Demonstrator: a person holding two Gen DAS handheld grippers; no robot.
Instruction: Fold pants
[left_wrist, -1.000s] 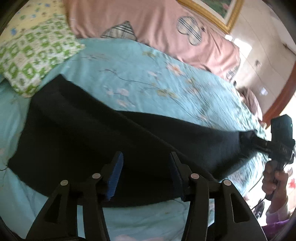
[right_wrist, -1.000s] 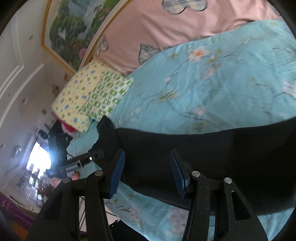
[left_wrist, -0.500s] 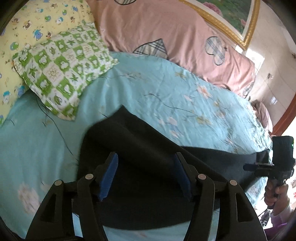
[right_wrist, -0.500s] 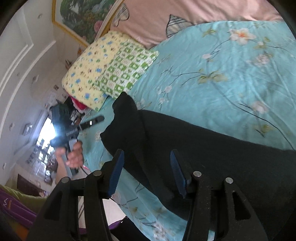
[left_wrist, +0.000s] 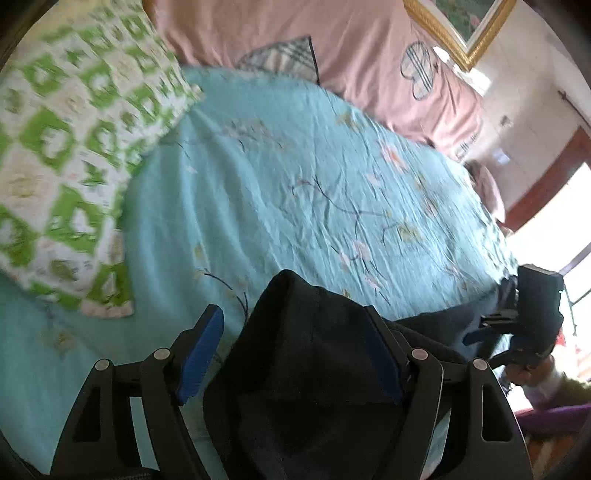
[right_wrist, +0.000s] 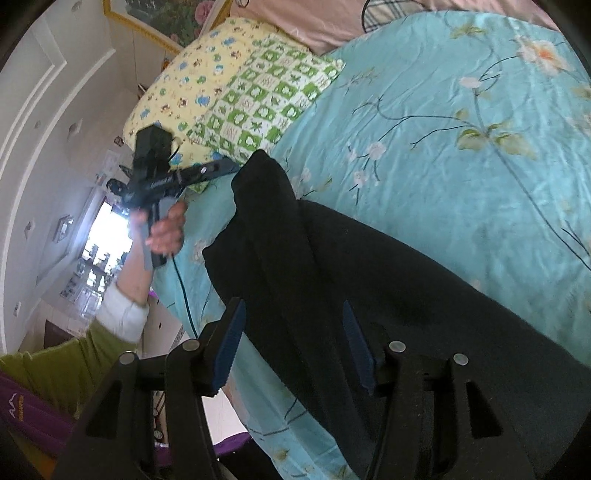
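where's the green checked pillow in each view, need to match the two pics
Left wrist: the green checked pillow fills the upper left, blurred, lying on the blue sheet left of the black pants.
Right wrist: it sits upper centre, beside a yellow pillow, just above the pants' raised tip.
Shared landmark: that pants tip, pointing toward the pillow in both views.

black pants (right_wrist: 369, 280), turquoise floral sheet (left_wrist: 295, 177), green-checked pillow (right_wrist: 266, 99)

Bright daylight from blown-out window (right_wrist: 107, 236), motion-blurred green pillow (left_wrist: 66, 147), heavy fisheye edge distortion
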